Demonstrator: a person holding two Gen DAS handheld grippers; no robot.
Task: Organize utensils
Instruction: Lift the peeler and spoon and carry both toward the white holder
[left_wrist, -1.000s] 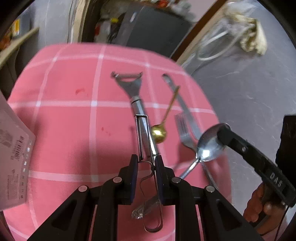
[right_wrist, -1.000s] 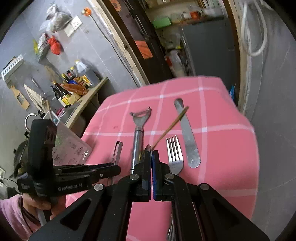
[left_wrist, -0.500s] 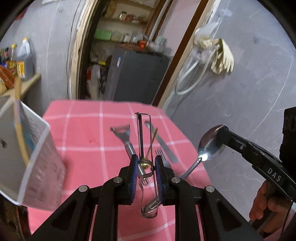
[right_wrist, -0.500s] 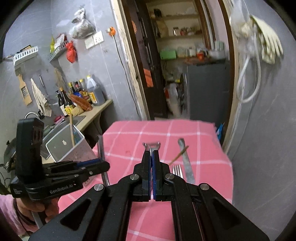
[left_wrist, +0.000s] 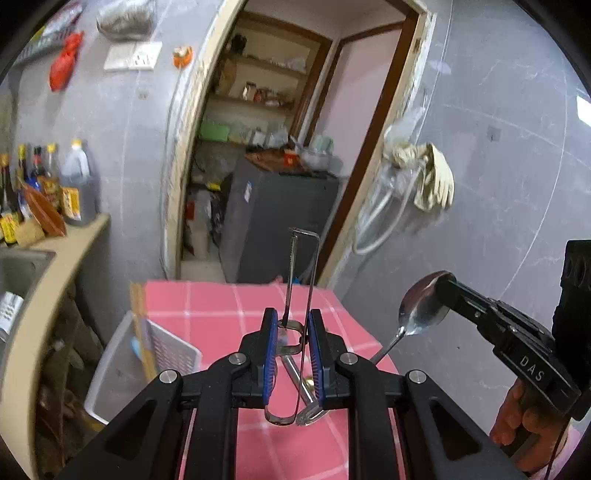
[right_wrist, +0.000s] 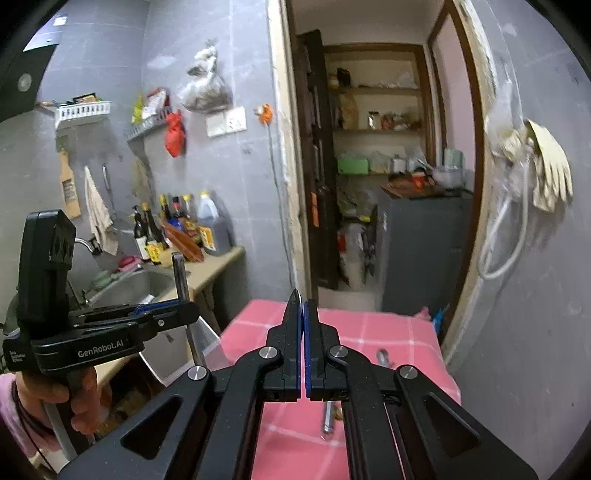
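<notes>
Ahead of my tool I see a grey cabinet (left_wrist: 273, 221) in the doorway, gloves (left_wrist: 432, 181) hanging right, sauce bottles (left_wrist: 55, 188) and a sink (right_wrist: 140, 286) left.

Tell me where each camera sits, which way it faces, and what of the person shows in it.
Left wrist: rides the left gripper, facing the doorway over the pink table; its fingers clamp a wire peeler; the right gripper, holding a spoon, and right hand show at right.
Right wrist: rides the right gripper, shut, facing the same doorway; the left gripper and left hand show at left.
Shared: doorway, pink table, hanging glove.
</notes>
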